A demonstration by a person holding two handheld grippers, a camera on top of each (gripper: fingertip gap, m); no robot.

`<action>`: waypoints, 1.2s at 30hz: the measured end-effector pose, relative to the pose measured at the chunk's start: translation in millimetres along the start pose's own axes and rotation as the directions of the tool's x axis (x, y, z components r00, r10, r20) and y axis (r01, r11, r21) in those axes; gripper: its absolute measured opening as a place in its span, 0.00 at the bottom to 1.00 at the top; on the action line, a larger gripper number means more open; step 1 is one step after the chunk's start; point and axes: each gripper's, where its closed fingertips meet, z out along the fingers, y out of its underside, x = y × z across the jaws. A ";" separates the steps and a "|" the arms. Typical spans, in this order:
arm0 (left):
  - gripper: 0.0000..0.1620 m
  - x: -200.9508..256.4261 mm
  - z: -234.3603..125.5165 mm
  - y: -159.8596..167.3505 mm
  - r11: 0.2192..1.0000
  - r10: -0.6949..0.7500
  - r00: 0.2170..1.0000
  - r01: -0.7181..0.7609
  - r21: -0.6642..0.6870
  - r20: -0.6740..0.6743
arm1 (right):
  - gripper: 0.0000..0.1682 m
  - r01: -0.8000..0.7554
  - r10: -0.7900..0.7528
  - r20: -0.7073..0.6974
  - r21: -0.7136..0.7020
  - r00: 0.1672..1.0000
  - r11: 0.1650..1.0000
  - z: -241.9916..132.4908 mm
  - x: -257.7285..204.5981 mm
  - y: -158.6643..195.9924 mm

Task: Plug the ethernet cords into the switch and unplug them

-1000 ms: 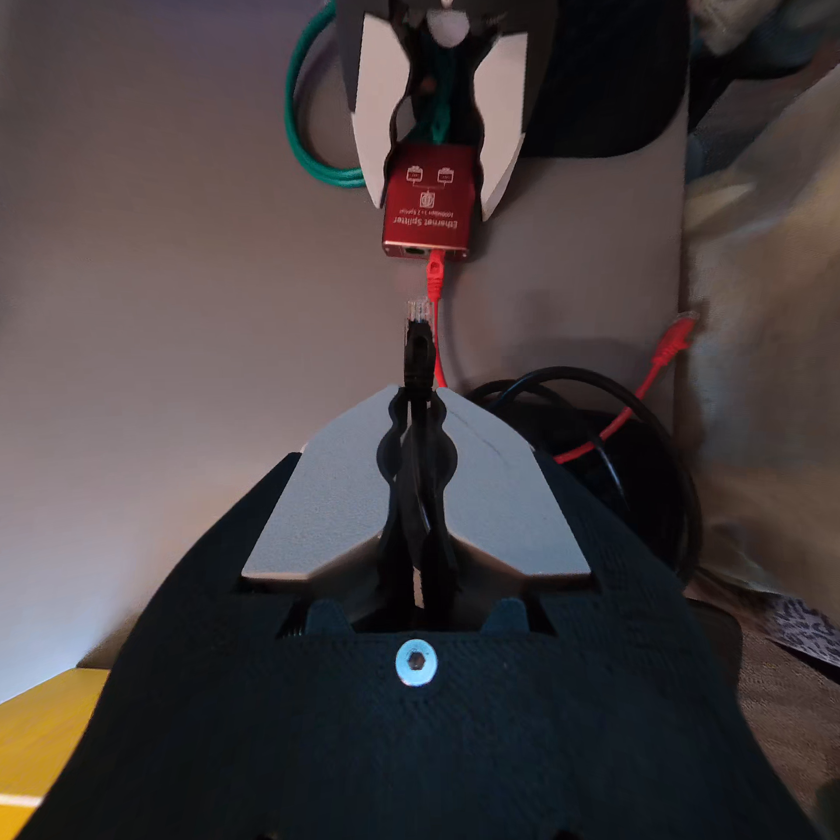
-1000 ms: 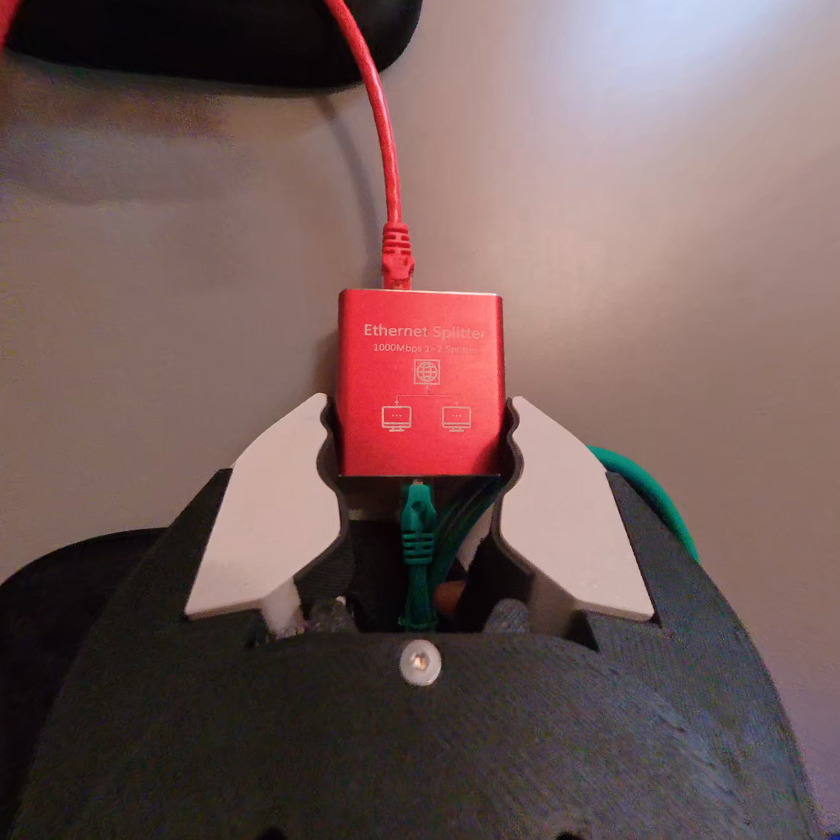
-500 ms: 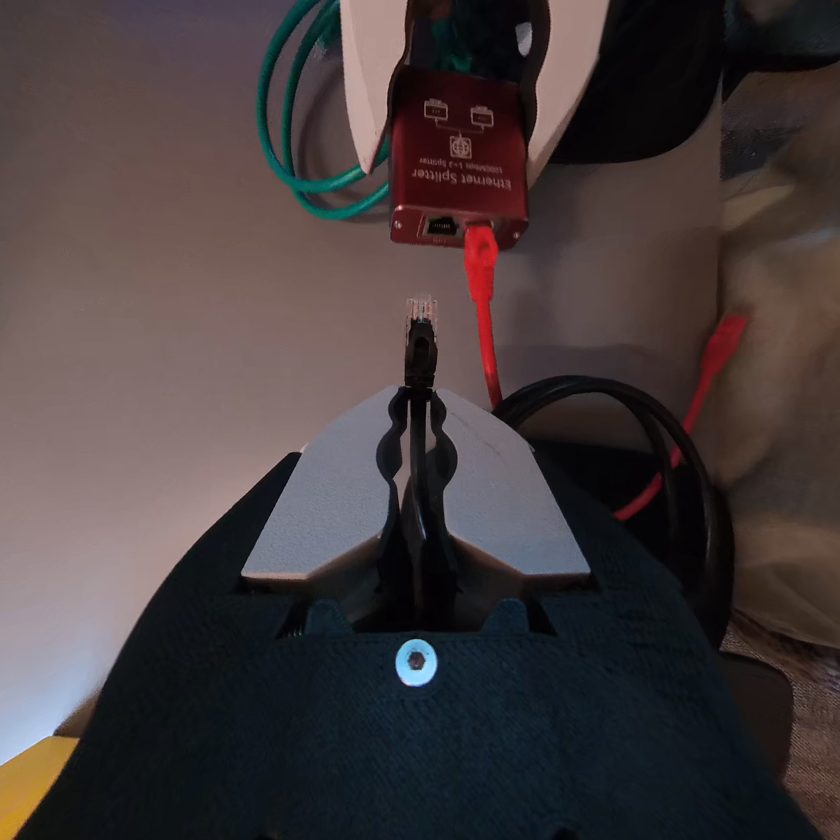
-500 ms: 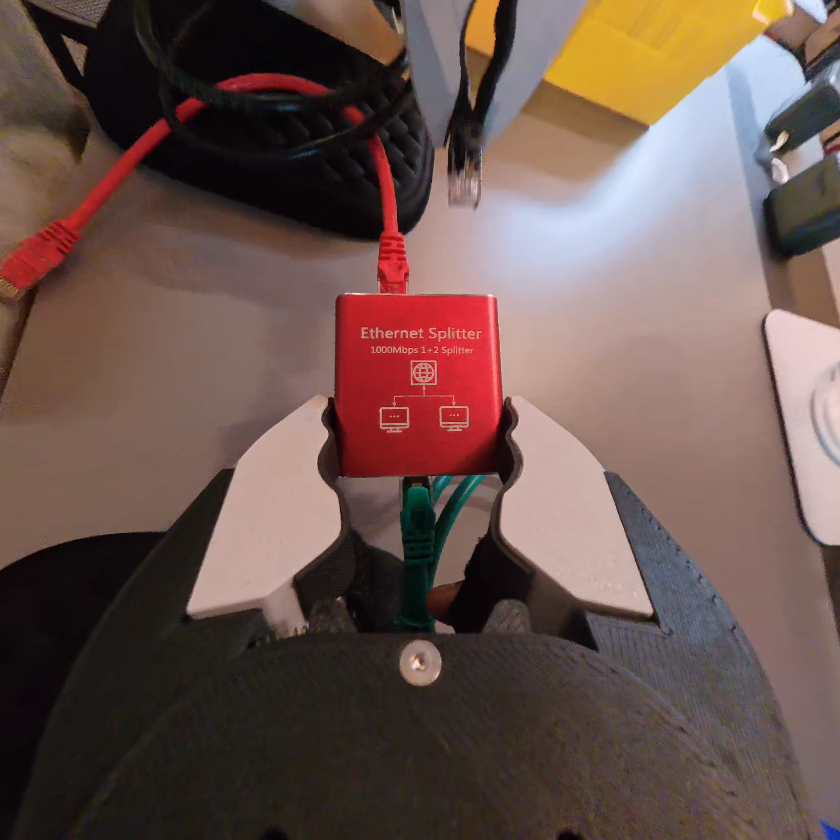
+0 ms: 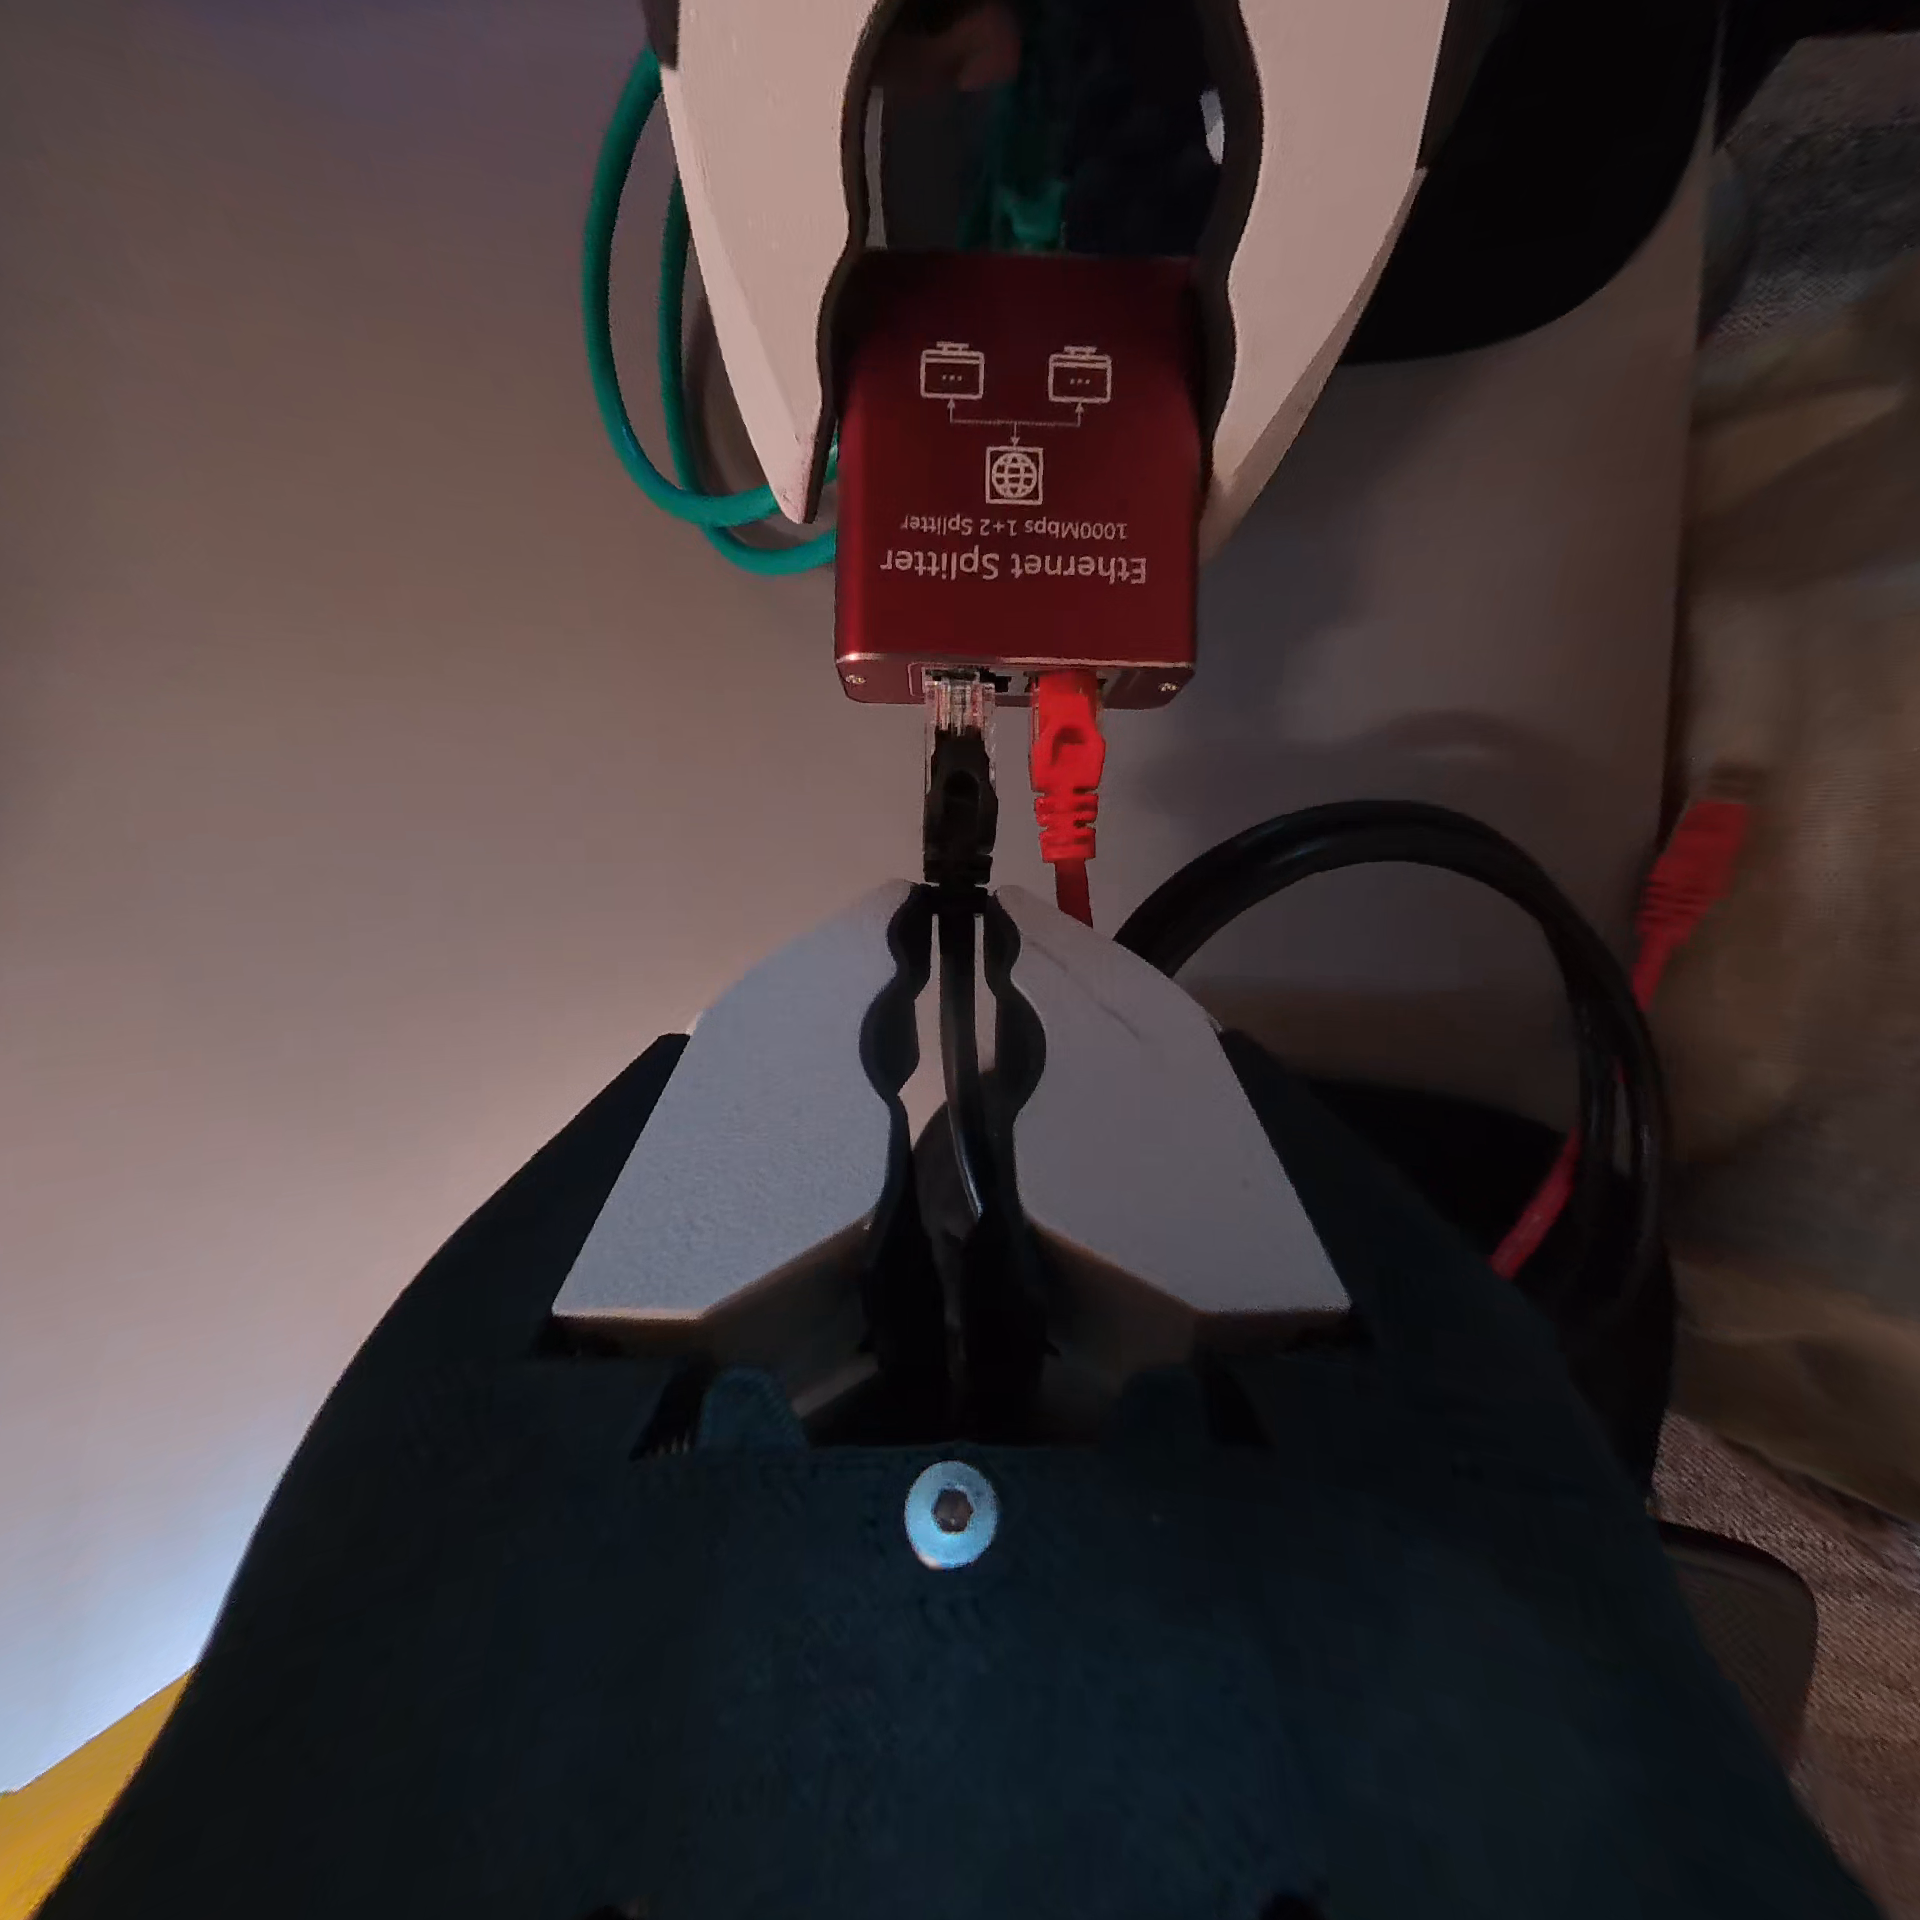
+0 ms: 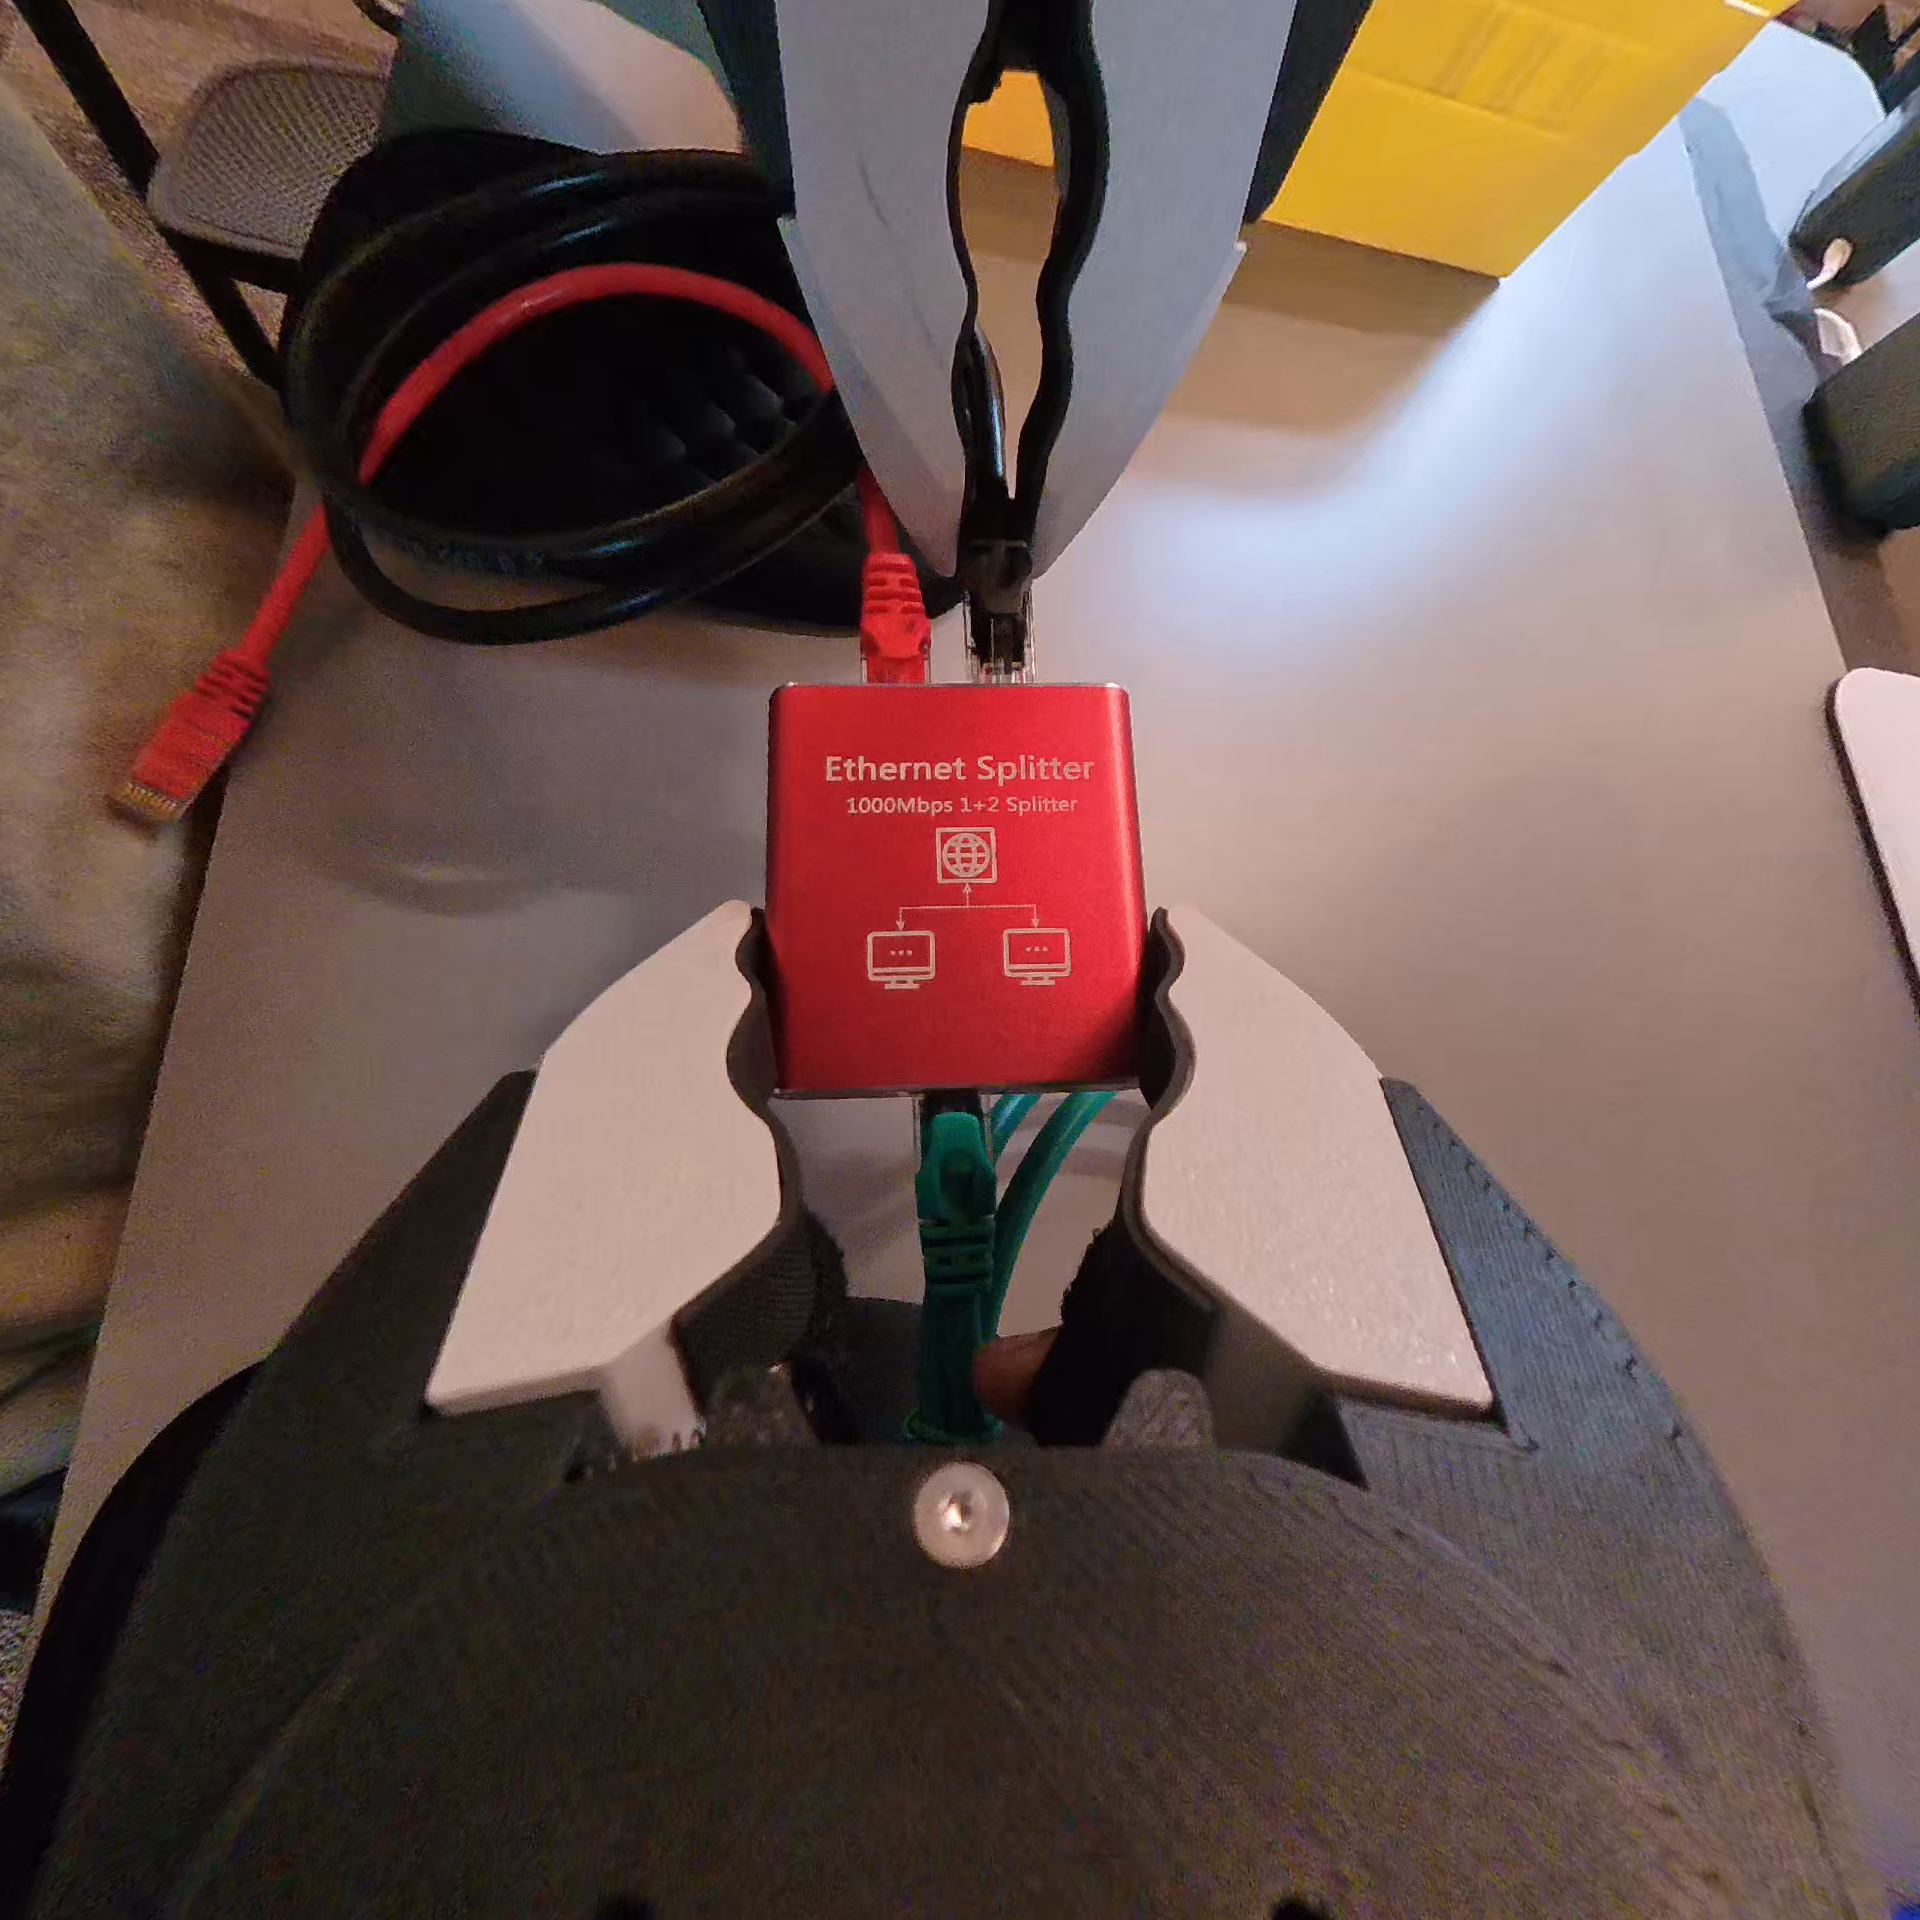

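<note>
Since half a second ago the gap between the two grippers has closed: the black plug (image 5: 959,774), then well short of the switch (image 5: 1016,488), now has its clear tip at the mouth of the switch's free port, beside the red plug (image 5: 1067,769) already seated there. How far in it sits cannot be told.

The left gripper (image 5: 948,896) has its fingers narrow, pinching the black cord just behind the plug. The right gripper (image 6: 961,997) has its fingers set wider, clamped on the two sides of the switch and holding it above the table (image 6: 1455,831). On the switch's opposite face a green plug (image 6: 954,1184) is seated, its green cord (image 5: 623,364) looping away beside the right fingers.

In the right wrist view the red cord (image 6: 582,301) arcs back over a coil of black cord (image 6: 468,582) lying on a dark object at the table's edge, and its other red end (image 6: 192,738) lies loose past that edge. A yellow box (image 6: 1455,135) sits behind the left gripper.
</note>
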 end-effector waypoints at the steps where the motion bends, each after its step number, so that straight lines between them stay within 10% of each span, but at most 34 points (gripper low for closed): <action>1: 0.06 -0.8 0.6 -0.1 1.000 0.008 1.000 -0.008 -0.003 0.004 | 0.41 -0.009 0.009 0.000 0.001 1.000 1.000 0.4 0.5 0.7; 22: 0.05 -4.8 10.7 -7.0 1.000 -0.002 1.000 0.002 -0.009 -0.009 | 0.41 0.016 -0.020 -0.065 -0.054 0.998 0.998 4.2 6.3 2.9; 26: 0.05 11.0 -17.6 -59.8 0.959 -0.067 0.985 0.106 0.261 -0.156 | 0.41 0.082 -0.092 -0.103 -0.096 0.991 0.992 24.0 4.2 7.7; 36: 0.06 -4.3 12.2 20.7 0.988 -0.051 0.998 0.045 -0.151 -0.038 | 0.41 0.065 -0.072 -0.028 -0.188 0.997 0.980 34.1 4.9 11.9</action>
